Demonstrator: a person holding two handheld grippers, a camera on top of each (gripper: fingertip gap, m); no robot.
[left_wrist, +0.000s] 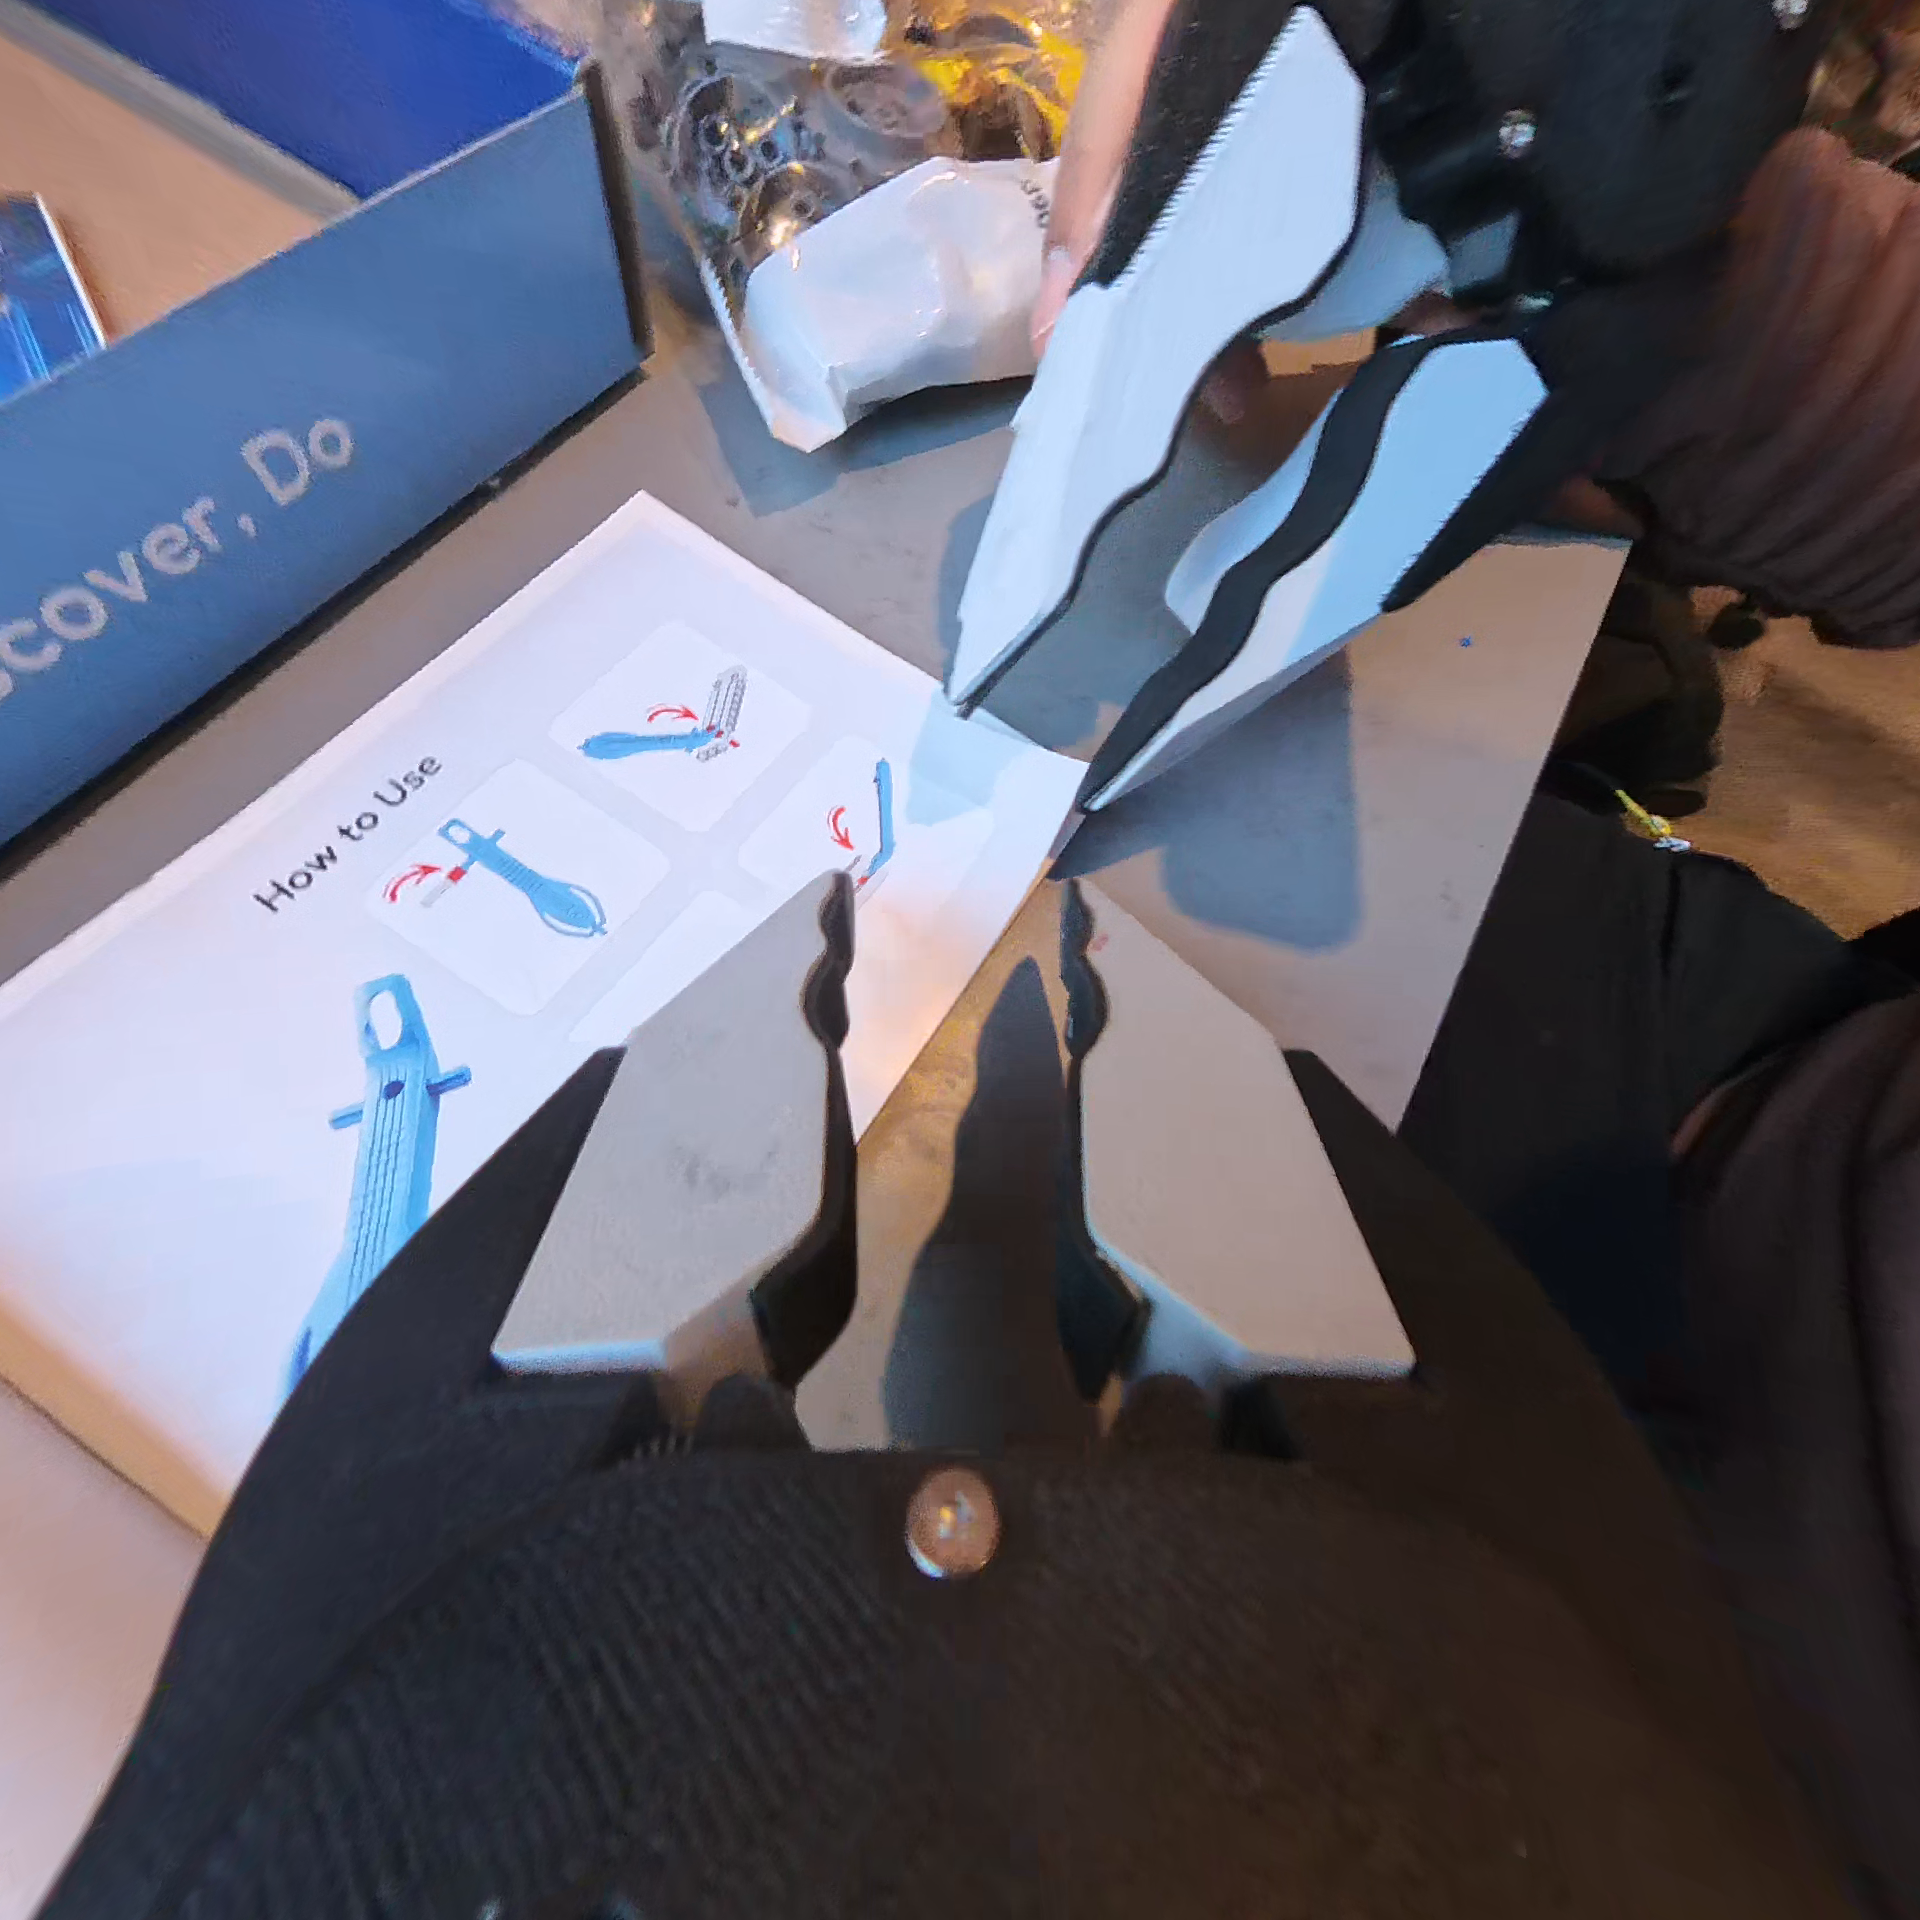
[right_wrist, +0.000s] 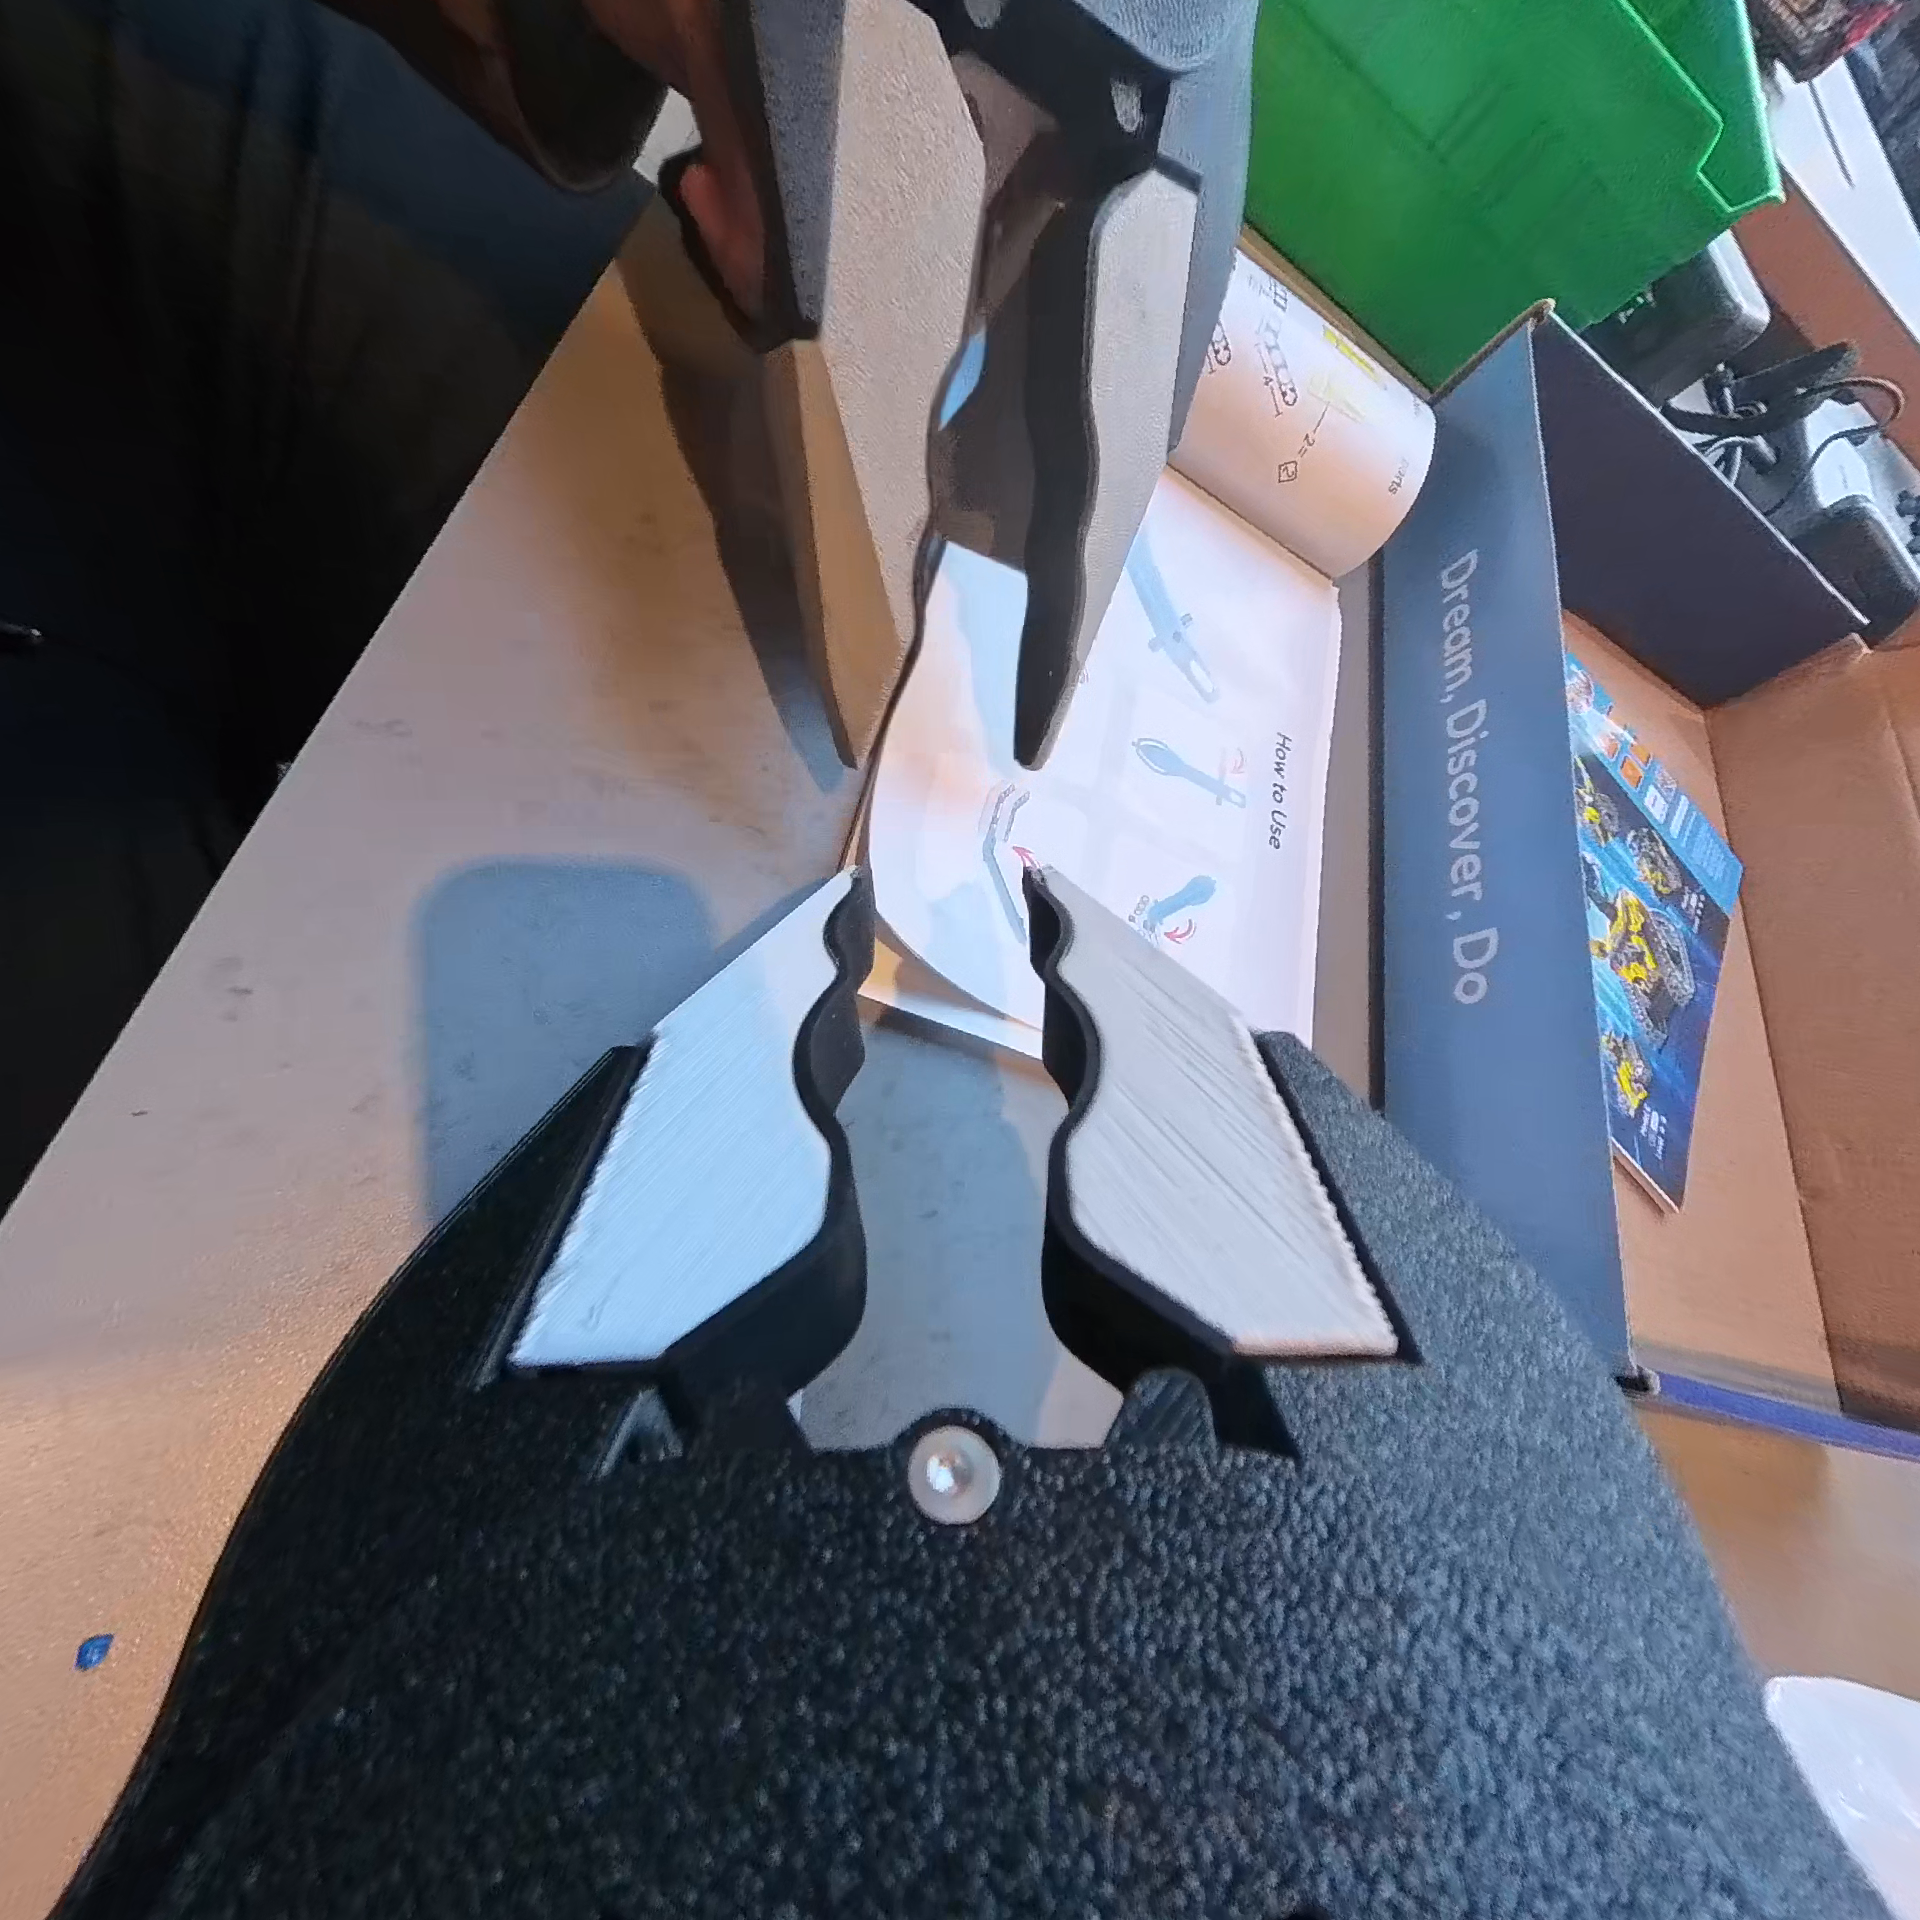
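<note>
Both claws hang spread and empty over the near corner of a white booklet (left_wrist: 436, 935) lying on the counter (left_wrist: 1299, 935). The left claw (left_wrist: 956, 894) and right claw (right_wrist: 940, 878) point at each other, tips near but apart. A blue box (left_wrist: 312, 436) lies beside the booklet, crumpled bags (left_wrist: 894, 301) beyond.

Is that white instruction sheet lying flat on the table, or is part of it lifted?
Partly lifted. In the right wrist view the instruction sheet curls up at its near corner, casting a shadow on the table; the rest lies flat.
</note>
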